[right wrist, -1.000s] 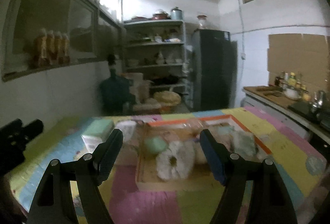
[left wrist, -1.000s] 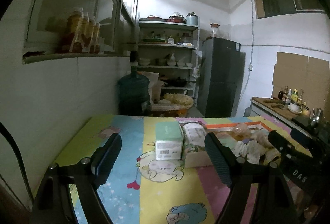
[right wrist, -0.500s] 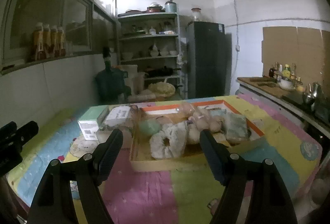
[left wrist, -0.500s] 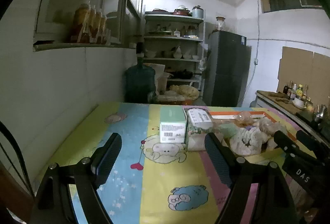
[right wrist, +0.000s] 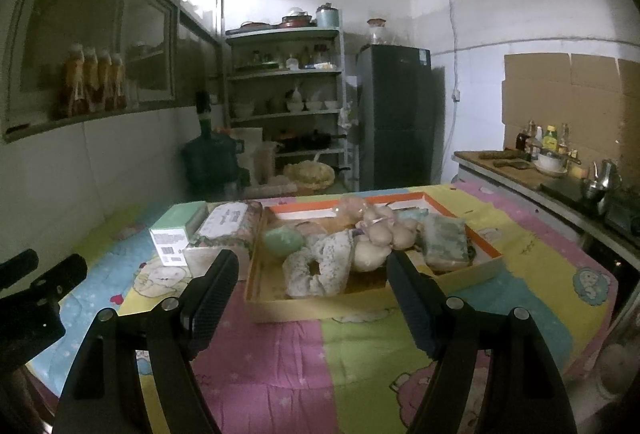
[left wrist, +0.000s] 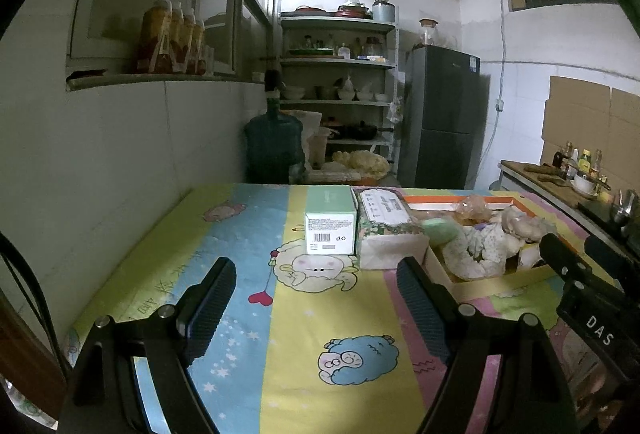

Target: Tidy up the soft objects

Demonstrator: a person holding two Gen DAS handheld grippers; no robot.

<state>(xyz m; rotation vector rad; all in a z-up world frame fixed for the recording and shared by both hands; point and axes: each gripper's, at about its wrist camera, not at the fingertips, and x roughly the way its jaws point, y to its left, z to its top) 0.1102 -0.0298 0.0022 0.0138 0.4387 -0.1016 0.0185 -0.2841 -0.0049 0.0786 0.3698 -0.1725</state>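
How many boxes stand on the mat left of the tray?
2: a mint-green box with a barcode, farthest left, and a floral tissue box between it and the tray. Others may be hidden behind them.

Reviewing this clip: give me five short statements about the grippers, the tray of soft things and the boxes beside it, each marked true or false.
1. Both grippers are open and empty. True: the left gripper and the right gripper each stand with jaws wide apart and nothing between them.
2. The soft items lie in a shallow tray. True.
3. The mint green box sits inside the tray. False: it stands on the table mat, outside the tray.
4. The floral box lies between the mint green box and the tray. True.
5. The right gripper grips the ring-shaped white item. False: that item lies in the tray, untouched.
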